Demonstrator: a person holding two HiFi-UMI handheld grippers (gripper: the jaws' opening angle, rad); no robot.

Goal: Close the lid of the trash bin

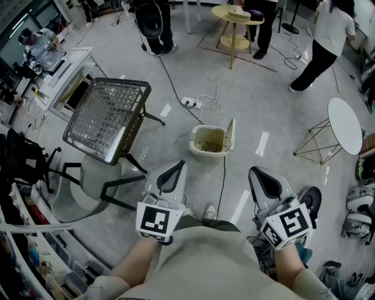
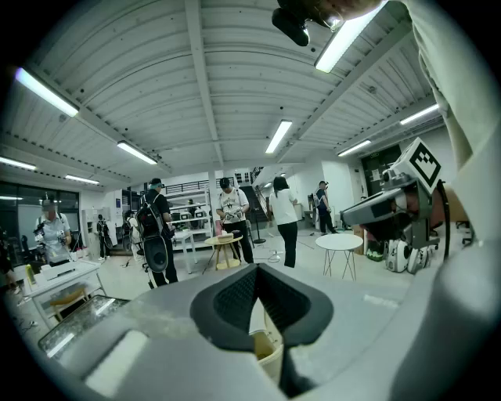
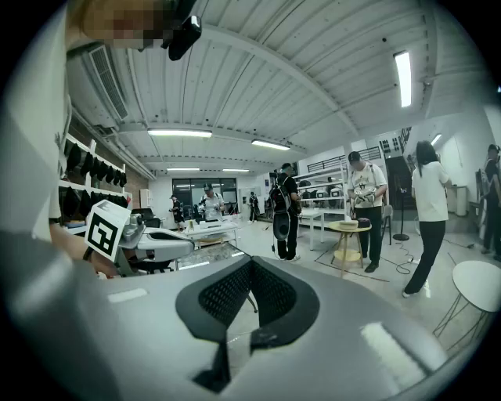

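Left gripper (image 1: 176,167), right gripper (image 1: 256,173): jaws together.

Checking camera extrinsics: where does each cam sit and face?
Head view: on the person's head, facing steeply down at the open trash bin; forearms, left gripper and right gripper show.
Left gripper view: on the left gripper, facing across the room along its fingers; right gripper at right.
Right gripper view: on the right gripper, same heading; left gripper at left.
Shared: all see the yellow table.

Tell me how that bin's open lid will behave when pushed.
The lid stands upright at the rim, so it likely swings down with a light push. The trash bin looks small, thin-walled plastic; it may slide or tip.
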